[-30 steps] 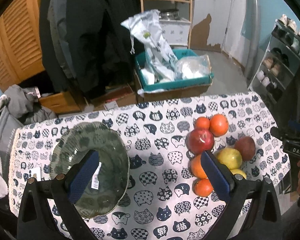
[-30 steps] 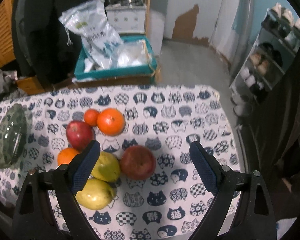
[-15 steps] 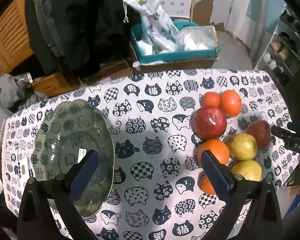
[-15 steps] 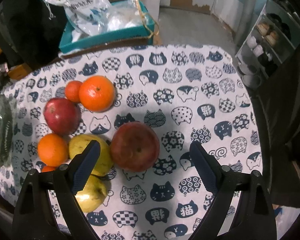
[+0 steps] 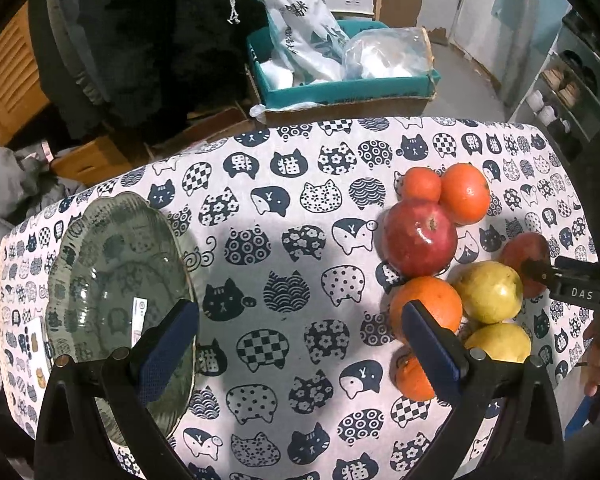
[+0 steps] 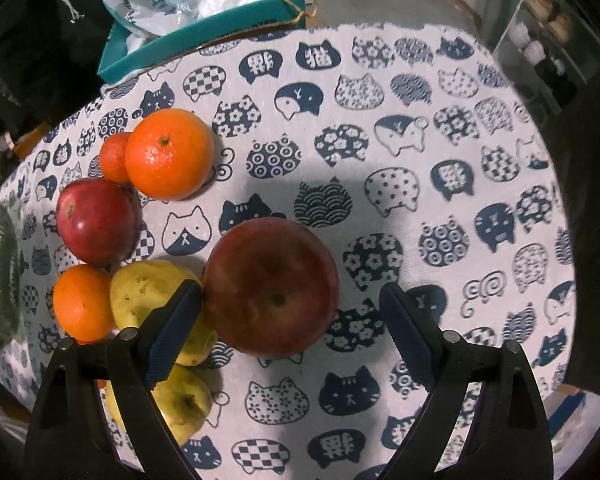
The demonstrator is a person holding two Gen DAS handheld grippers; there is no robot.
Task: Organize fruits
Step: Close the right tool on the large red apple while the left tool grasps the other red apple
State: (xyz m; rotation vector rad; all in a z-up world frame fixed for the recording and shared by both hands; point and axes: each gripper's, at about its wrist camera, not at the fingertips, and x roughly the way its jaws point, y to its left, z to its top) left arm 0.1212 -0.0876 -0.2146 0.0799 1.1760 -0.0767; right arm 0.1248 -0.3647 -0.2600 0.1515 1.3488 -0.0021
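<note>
In the left wrist view, your left gripper [image 5: 298, 344] hangs over the white tablecloth with navy cat faces [image 5: 300, 248], its blue-padded jaws wide apart and holding nothing. Its left finger covers part of the green glass bowl with the scalloped rim [image 5: 116, 276], which stands near the left edge of the cloth, and the bowl has no fruit in it. The right finger hides most of a small orange fruit at the near edge of the pile [image 5: 412, 376]. The fruits lie together on the right side, well apart from the bowl: a shiny red apple [image 5: 418, 238], two oranges behind it, one more orange in front, and two yellow-green pears [image 5: 488, 292]. A black part of your other tool crosses in front of the dull dark-red apple [image 5: 524, 256], so only a part of this apple shows. Behind the table is a teal box with plastic bags [image 5: 340, 88].

In the right wrist view, your right gripper [image 6: 290, 324] has its jaws spread to both sides of the dull dark-red apple [image 6: 272, 286] but not pressing it; the right finger is clearly away from it, and whether the left finger touches it I cannot tell. The left finger covers part of the two pears [image 6: 144, 300], which lie just beside the apple. The bowl [image 6: 4, 276] is cut off at the left edge and is hard to make out.
</note>
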